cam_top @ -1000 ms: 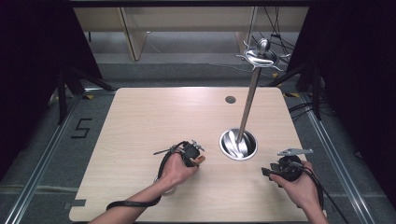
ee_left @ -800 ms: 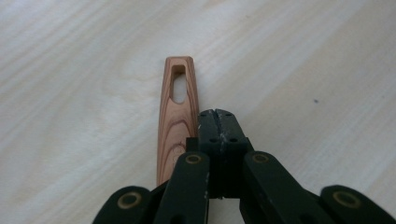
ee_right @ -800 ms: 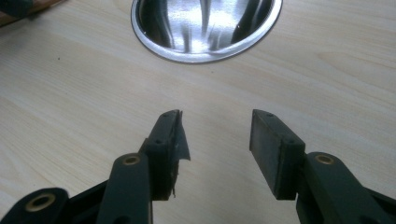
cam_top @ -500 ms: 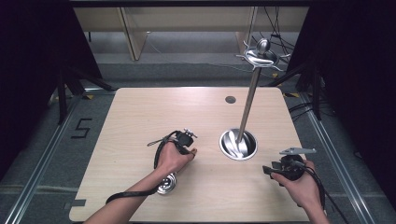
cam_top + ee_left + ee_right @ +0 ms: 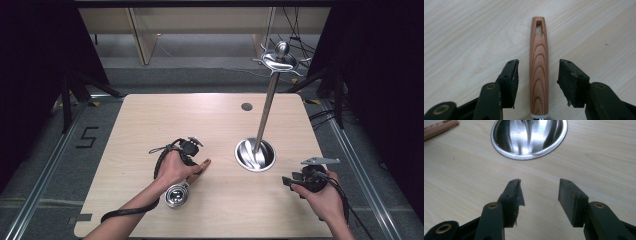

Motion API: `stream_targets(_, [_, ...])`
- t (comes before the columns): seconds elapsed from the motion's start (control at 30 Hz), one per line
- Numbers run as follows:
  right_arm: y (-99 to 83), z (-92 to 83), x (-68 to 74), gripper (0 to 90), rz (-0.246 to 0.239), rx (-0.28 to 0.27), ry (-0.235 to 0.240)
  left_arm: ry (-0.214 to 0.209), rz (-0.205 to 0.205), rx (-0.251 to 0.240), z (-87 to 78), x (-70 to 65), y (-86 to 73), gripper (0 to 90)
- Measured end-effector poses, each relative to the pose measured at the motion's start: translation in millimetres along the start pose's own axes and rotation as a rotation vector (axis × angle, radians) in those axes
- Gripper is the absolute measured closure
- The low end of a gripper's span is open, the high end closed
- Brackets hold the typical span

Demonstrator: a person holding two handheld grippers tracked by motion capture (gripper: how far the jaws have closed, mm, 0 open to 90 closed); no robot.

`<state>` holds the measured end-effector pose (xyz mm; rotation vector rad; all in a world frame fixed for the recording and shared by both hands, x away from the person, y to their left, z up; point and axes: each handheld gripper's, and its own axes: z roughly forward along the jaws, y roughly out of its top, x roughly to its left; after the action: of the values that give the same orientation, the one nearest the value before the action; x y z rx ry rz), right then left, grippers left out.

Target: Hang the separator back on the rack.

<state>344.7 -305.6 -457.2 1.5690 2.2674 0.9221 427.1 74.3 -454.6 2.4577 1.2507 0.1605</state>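
A ladle with a wooden handle (image 5: 539, 62) and a small metal bowl (image 5: 176, 195) lies flat on the table, left of centre. My left gripper (image 5: 539, 72) hovers over the handle. Its jaws have just been opening, and the handle lies between the pads with a gap on each side. In the high view my left gripper (image 5: 190, 149) shows under the person's hand, and the handle tip (image 5: 204, 163) pokes out beside it. My right gripper (image 5: 539, 187) stands open with nothing between its pads, low over the table at the front right (image 5: 290, 181).
A metal hanging stand has a round dished base (image 5: 255, 154), a slanted pole (image 5: 265, 115) and hooks at the top (image 5: 280, 57). Its base (image 5: 529, 137) lies just ahead of my right gripper. A dark round spot (image 5: 246, 106) marks the table's far side.
My left gripper has opened and let go of the wooden handle. The left hand has shifted left, away from the stand. The right hand has not moved.
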Motion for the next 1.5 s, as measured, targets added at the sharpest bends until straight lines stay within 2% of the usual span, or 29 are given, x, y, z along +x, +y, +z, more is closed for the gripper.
stream_targets(0.03, [-0.3,-0.1,-0.3,52.6,-0.001,-0.003,-0.003,0.003,0.004,0.014,1.0,-0.5,0.6,47.0])
stream_targets(0.07, [-0.4,0.2,-1.2,52.6,-0.004,-0.011,0.0,-0.005,-0.02,0.031,1.7,-2.8,0.6,45.8])
stream_targets(0.1, [-0.3,0.6,-2.0,52.5,-0.01,-0.015,-0.005,-0.008,-0.01,0.053,2.3,-2.9,1.7,44.9])
stream_targets(0.13, [-0.5,-0.2,-1.9,52.4,-0.009,-0.013,-0.01,-0.009,0.029,0.091,1.7,-1.1,2.5,44.3])
stream_targets(0.17, [-0.5,-0.2,-1.9,52.4,-0.009,-0.013,-0.01,-0.009,0.029,0.091,1.7,-1.1,2.5,43.1])
stream_targets(0.2, [-0.9,-1.1,-1.3,52.3,-0.017,-0.015,-0.005,0.0,0.099,0.148,5.9,1.0,3.5,42.4])
stream_targets(0.23, [-0.9,-0.7,-1.9,52.3,-0.025,-0.02,-0.005,-0.013,0.101,0.185,7.3,0.6,4.1,42.3])
stream_targets(0.27, [-0.5,-1.5,0.5,52.3,-0.003,-0.016,-0.01,-0.015,0.053,0.17,10.9,-2.9,1.6,42.1])
stream_targets(0.37, [0.8,-1.3,1.4,52.2,0.006,-0.011,-0.007,0.012,0.061,0.195,12.8,-2.5,2.6,42.8])
stream_targets(0.43, [1.1,0.9,0.1,52.0,-0.028,-0.026,-0.004,0.01,0.055,0.223,15.5,-3.7,1.5,44.1])
stream_targets(0.47, [0.6,0.8,0.1,52.0,-0.032,-0.024,-0.005,0.018,0.048,0.205,18.6,-4.8,-0.8,44.8])
stream_targets(0.6, [-0.2,-0.4,0.6,51.9,-0.01,-0.003,-0.01,0.014,0.071,0.255,20.1,-5.0,-2.5,48.0])
stream_targets(0.63, [0.3,-0.6,1.7,51.9,0.01,-0.003,-0.001,0.013,0.059,0.252,21.5,-6.4,-3.6,48.8])
stream_targets(0.7, [0.4,-0.2,1.8,51.8,0.007,-0.002,-0.004,0.027,0.083,0.262,21.8,-5.6,-3.1,51.1])
stream_targets(0.77, [0.4,0.0,1.2,51.7,-0.011,-0.009,-0.004,0.021,0.073,0.269,22.3,-6.2,-3.5,53.2])
stream_targets(0.87, [0.5,0.1,2.4,51.8,-0.006,-0.008,0.009,0.032,0.094,0.293,25.1,-7.4,-6.1,55.1])
stream_targets(0.9, [0.9,1.7,0.1,51.9,-0.03,-0.022,0.01,0.032,0.094,0.293,25.1,-7.4,-6.1,56.4])
stream_targets(1.0, [2.0,1.5,2.1,51.9,0.011,0.001,0.014,0.029,0.092,0.3,25.4,-8.6,-7.2,59.5])
stream_targets(1.03, [2.5,3.2,0.4,51.9,-0.018,-0.018,0.013,0.029,0.092,0.3,25.4,-8.6,-7.2,61.5])
stream_targets(1.1, [2.5,2.5,2.1,51.8,-0.009,-0.008,0.012,0.042,0.104,0.302,25.0,-9.8,-6.7,66.2])
stream_targets(1.13, [1.0,6.9,3.3,51.8,0.001,-0.065,0.008,0.041,0.095,0.293,25.5,-11.7,-7.8,67.3])
stream_targets(1.17, [1.3,5.0,3.1,51.8,-0.021,-0.048,0.011,0.046,0.113,0.298,24.4,-11.7,-7.5,67.7])
stream_targets(1.23, [2.2,2.9,2.7,51.8,-0.032,-0.015,0.002,0.044,0.107,0.284,24.3,-13.0,-8.8,68.1])
stream_targets(1.27, [2.6,1.5,5.6,51.8,-0.003,0.005,0.011,0.017,0.11,0.273,23.5,-12.1,-11.2,68.2])
stream_targets(1.33, [2.7,1.8,6.1,51.8,-0.003,0.006,0.012,0.004,0.109,0.256,22.4,-9.9,-13.6,68.3])
stream_targets(1.37, [2.5,2.6,6.0,51.8,-0.002,-0.001,0.019,-0.009,0.111,0.278,19.9,-8.8,-12.8,68.3])
stream_targets(1.43, [3.2,3.7,4.2,51.8,-0.031,-0.011,0.005,-0.029,0.108,0.233,16.4,-7.8,-15.8,68.3])
stream_targets(1.47, [3.2,3.7,4.2,51.8,-0.031,-0.011,0.005,-0.029,0.108,0.233,16.4,-7.8,-15.8,68.3])
stream_targets(1.5, [3.6,4.4,4.3,51.9,-0.027,-0.014,0.007,-0.042,0.114,0.202,13.3,-7.1,-16.8,68.3])
